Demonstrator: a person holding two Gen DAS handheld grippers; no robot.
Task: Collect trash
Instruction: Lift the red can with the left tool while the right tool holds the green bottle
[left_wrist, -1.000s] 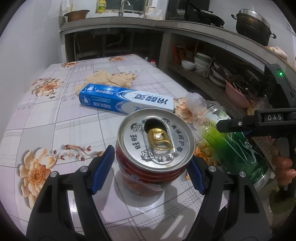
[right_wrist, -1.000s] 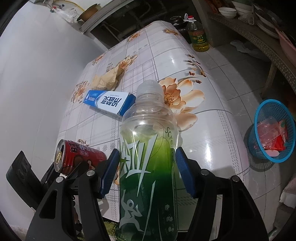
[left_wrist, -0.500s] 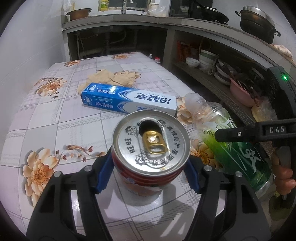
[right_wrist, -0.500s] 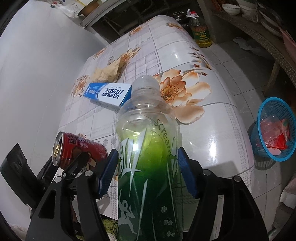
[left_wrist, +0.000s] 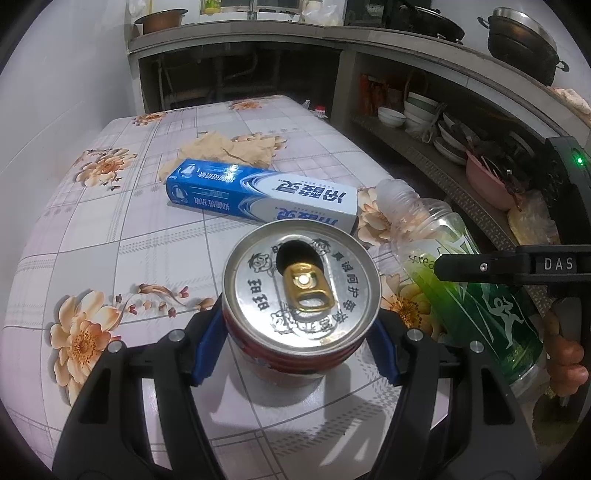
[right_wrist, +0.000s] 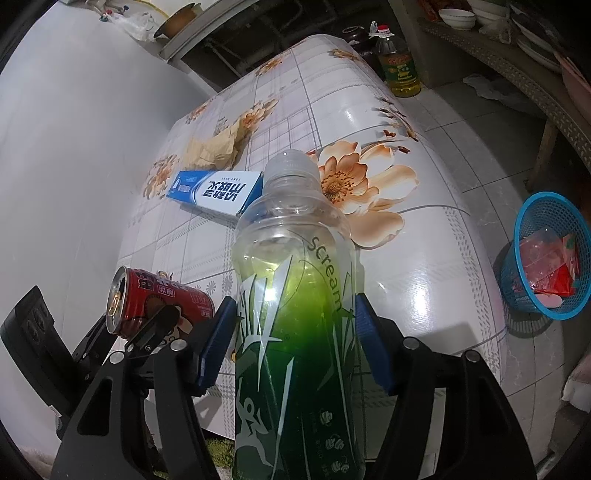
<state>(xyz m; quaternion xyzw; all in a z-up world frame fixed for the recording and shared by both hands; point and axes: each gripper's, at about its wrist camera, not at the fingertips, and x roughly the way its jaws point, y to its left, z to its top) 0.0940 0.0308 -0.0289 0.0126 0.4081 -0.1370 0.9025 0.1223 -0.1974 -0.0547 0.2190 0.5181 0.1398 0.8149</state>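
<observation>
My left gripper (left_wrist: 295, 343) is shut on a red drink can (left_wrist: 301, 291) with an open silver top, held above the near edge of the flowered table (left_wrist: 110, 229). My right gripper (right_wrist: 295, 343) is shut on a clear plastic bottle (right_wrist: 295, 295) with green liquid and a "Scream" label, tilted over the table's near edge. The can also shows in the right wrist view (right_wrist: 155, 306), and the bottle in the left wrist view (left_wrist: 476, 295). A blue toothpaste box (left_wrist: 258, 195) and a crumpled brown paper (left_wrist: 229, 147) lie on the table.
A blue plastic basket (right_wrist: 546, 254) with red wrappers stands on the floor right of the table. An oil bottle (right_wrist: 400, 66) stands on the floor past the far corner. Shelves with bowls (left_wrist: 391, 116) and a counter with a pot (left_wrist: 521, 40) run along the right.
Both grippers have lifted and drawn back a little with the can and the bottle. The left jaws closed tighter on the can. The bottle tilted further.
</observation>
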